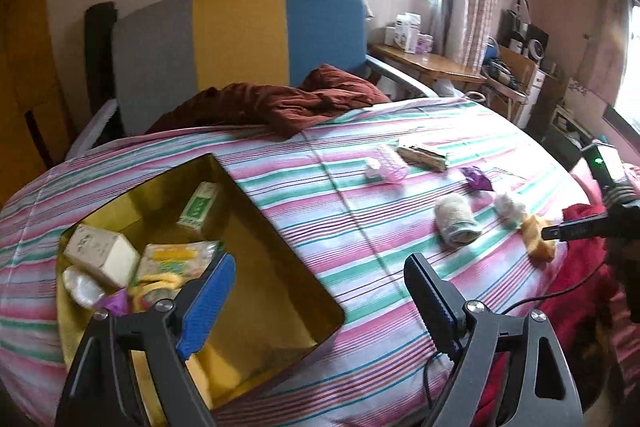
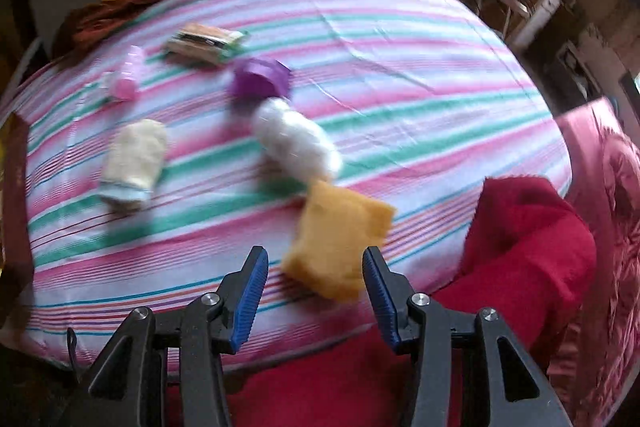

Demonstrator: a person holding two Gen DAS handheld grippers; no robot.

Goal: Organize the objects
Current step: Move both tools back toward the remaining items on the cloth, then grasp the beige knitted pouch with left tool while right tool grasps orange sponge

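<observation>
A gold box (image 1: 280, 291) lies on the striped bed at the left and holds several items, among them a cream box (image 1: 100, 253) and a green carton (image 1: 199, 206). My left gripper (image 1: 320, 279) is open and empty, over the box's right rim. My right gripper (image 2: 316, 267) is open just in front of a yellow sponge (image 2: 340, 247), which also shows in the left wrist view (image 1: 540, 239). Loose on the bed lie a rolled cream cloth (image 2: 134, 163), a white wad (image 2: 296, 143), a purple piece (image 2: 260, 77), a pink bottle (image 2: 128, 77) and a flat packet (image 2: 204, 41).
A brown cloth (image 1: 280, 103) is bunched at the bed's far edge before a grey, yellow and blue headboard (image 1: 240, 47). A red cloth (image 2: 528, 239) lies at the right near edge. A wooden side table (image 1: 424, 63) and cluttered shelves (image 1: 516, 67) stand beyond.
</observation>
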